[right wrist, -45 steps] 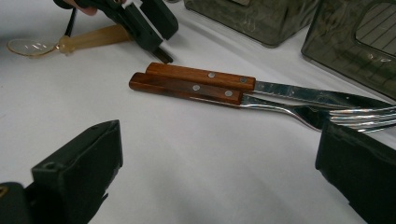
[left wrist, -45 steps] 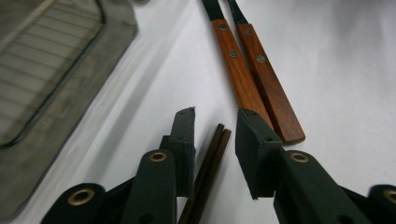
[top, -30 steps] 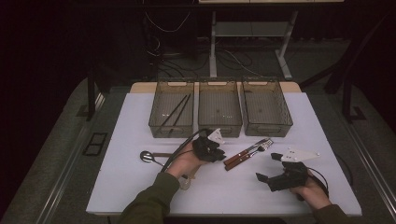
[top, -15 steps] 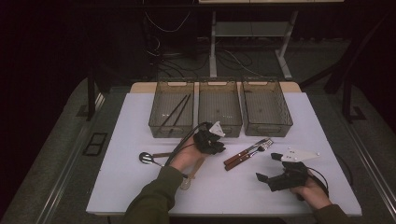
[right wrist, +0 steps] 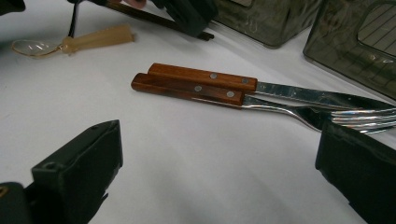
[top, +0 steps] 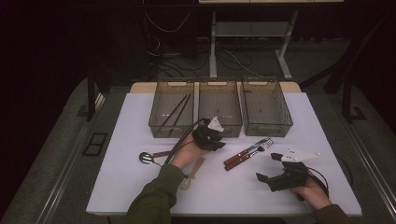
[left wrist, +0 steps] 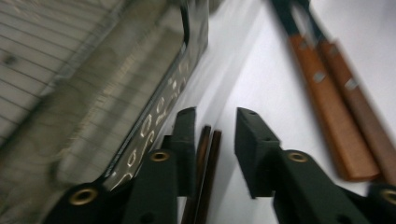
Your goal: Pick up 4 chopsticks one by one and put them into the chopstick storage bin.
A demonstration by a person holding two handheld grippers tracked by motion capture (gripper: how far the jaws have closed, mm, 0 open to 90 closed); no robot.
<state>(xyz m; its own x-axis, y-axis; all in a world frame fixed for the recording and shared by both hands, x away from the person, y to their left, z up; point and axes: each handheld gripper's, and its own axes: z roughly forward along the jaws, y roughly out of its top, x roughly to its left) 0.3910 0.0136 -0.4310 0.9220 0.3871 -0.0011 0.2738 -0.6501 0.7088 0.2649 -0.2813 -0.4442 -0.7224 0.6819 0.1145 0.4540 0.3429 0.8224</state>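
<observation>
My left gripper [top: 218, 142] is in front of the middle bin [top: 232, 132], shut on a pair of dark brown chopsticks [left wrist: 205, 158] that run lengthwise between its jaws. From the right gripper view, the left gripper [right wrist: 187, 16] shows at the top with the chopstick tips [right wrist: 205, 34] poking out. A wooden-handled knife [right wrist: 205, 77] and fork [right wrist: 187, 91] lie side by side on the white table [top: 140, 116], right of the left gripper. My right gripper [top: 267, 167] rests near the front right, wide open and empty, pointing at the knife and fork [top: 245, 154].
Three grey mesh bins stand in a row at the back; the left bin [top: 161, 130] holds two dark chopsticks [top: 176, 112], the right bin [top: 267, 131] looks empty. A metal spoon [top: 145, 157] and a pale spoon [top: 194, 172] lie near the left forearm.
My left gripper has moved a little away from the person toward the bins. The right gripper has stayed where it was.
</observation>
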